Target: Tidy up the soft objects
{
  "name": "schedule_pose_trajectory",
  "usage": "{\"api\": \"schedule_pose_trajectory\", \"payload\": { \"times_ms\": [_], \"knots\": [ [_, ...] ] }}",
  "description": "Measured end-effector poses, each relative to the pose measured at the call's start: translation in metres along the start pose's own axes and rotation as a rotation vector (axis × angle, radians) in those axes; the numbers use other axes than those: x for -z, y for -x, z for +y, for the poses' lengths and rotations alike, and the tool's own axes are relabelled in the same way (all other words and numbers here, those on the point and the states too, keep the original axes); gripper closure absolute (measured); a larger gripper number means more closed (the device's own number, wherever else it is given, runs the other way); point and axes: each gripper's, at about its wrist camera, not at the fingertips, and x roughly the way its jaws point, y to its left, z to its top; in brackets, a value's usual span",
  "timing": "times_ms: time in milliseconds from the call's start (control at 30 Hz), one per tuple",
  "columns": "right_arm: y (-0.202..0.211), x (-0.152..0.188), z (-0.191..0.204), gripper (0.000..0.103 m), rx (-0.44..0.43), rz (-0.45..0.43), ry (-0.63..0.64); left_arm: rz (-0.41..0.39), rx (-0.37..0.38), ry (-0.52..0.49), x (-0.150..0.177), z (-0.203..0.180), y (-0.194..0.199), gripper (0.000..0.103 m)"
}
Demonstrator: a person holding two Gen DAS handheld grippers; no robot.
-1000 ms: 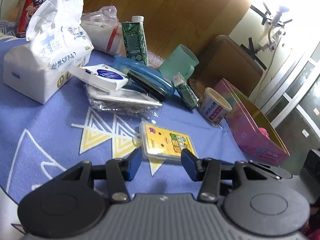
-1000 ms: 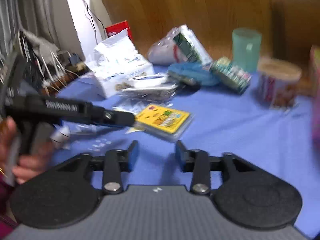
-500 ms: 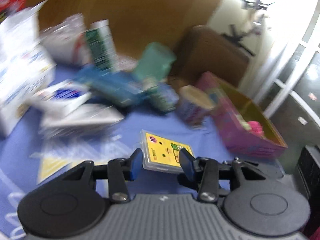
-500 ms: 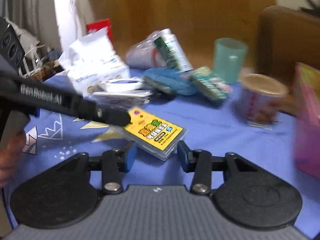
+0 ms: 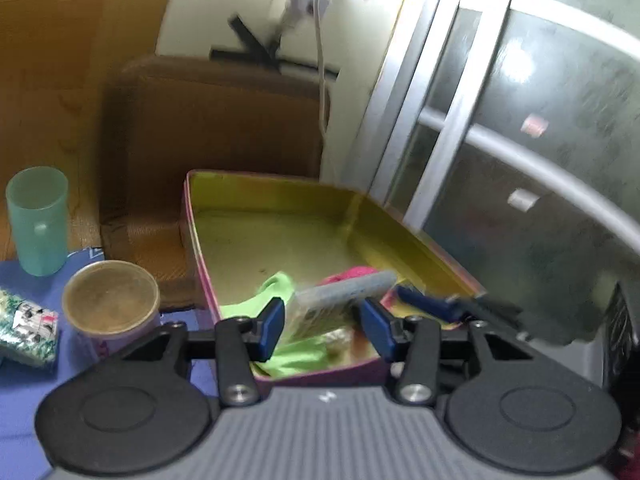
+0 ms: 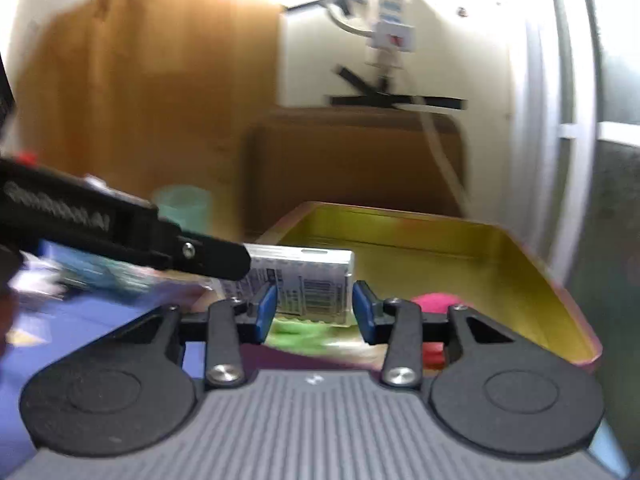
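Tissue pack (image 5: 340,306), the flat one with the yellow printed face, lay on the blue worktop (image 5: 24,288) a second ago; now it hangs tilted over the near end of the pink tin (image 5: 280,192) with the gold inside, its barcoded back towards the right wrist camera. The left gripper (image 5: 322,320) carried it there and has its blue pads closed against the pack's two sides. The right gripper (image 6: 314,306) has come across as well and sits close behind the pack with its pads parted about the pack's width; whether they actually touch it is hard to say through the blur. A green cloth (image 5: 276,292) and something pink (image 5: 352,274) already lie in the tin below. The carry looks done, so what remains for this item is probably just the release into the tin.
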Motion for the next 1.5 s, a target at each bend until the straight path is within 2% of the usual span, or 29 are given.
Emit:
{"api": "schedule_pose_trajectory", "payload": {
  "times_ms": [33, 67, 100, 200, 367, 500, 633, 800, 867, 1033, 1100, 1200, 1333, 1400, 1467, 1500],
  "knots": [
    [-0.011, 0.002, -0.007, 0.058, 0.082, 0.021, -0.003, 0.022, -0.024, 0.010, 0.001, -0.001, -0.008, 0.062],
    [-0.018, 0.005, -0.014, 0.058, 0.150, 0.041, -0.018, 0.035, -0.012, 0.027, 0.005, 0.002, -0.007, 0.062],
    [-0.019, 0.006, -0.021, 0.058, 0.160, 0.040, -0.047, 0.027, 0.015, 0.040, 0.010, 0.006, -0.001, 0.062],
    [-0.004, 0.012, -0.033, 0.058, 0.111, 0.001, -0.124, -0.010, -0.002, 0.045, 0.028, 0.021, 0.028, 0.061],
    [0.006, 0.017, -0.017, 0.058, 0.052, -0.014, -0.116, -0.013, -0.059, 0.069, 0.061, 0.058, 0.076, 0.060],
    [0.014, 0.020, 0.014, 0.058, -0.027, -0.015, -0.099, -0.017, -0.178, 0.081, 0.095, 0.089, 0.118, 0.060],
    [0.014, 0.020, 0.053, 0.058, -0.129, 0.001, -0.061, -0.012, -0.285, 0.146, 0.123, 0.127, 0.153, 0.060],
    [-0.003, 0.016, 0.096, 0.058, -0.257, 0.072, -0.016, -0.022, -0.462, 0.186, 0.143, 0.170, 0.181, 0.060],
    [-0.011, 0.016, 0.113, 0.058, -0.295, 0.102, 0.002, -0.026, -0.508, 0.207, 0.149, 0.182, 0.189, 0.060],
    [-0.033, 0.007, 0.160, 0.057, -0.380, 0.152, 0.079, -0.087, -0.478, 0.270, 0.159, 0.197, 0.198, 0.060],
    [-0.047, -0.001, 0.178, 0.051, -0.383, 0.154, 0.124, -0.098, -0.474, 0.273, 0.158, 0.198, 0.198, 0.060],
    [-0.078, -0.007, 0.213, 0.049, -0.297, 0.131, 0.304, -0.111, -0.454, 0.289, 0.158, 0.203, 0.199, 0.060],
    [-0.127, -0.003, 0.241, 0.050, -0.181, 0.166, 0.472, -0.125, -0.436, 0.314, 0.161, 0.205, 0.202, 0.060],
    [-0.137, -0.001, 0.242, 0.073, -0.180, 0.204, 0.482, -0.131, -0.432, 0.320, 0.162, 0.205, 0.204, 0.060],
    [-0.125, -0.002, 0.234, 0.078, -0.200, 0.198, 0.441, -0.138, -0.426, 0.326, 0.163, 0.204, 0.205, 0.060],
    [-0.114, -0.005, 0.226, 0.078, -0.236, 0.208, 0.381, -0.141, -0.418, 0.329, 0.163, 0.205, 0.205, 0.060]
  ]
}}
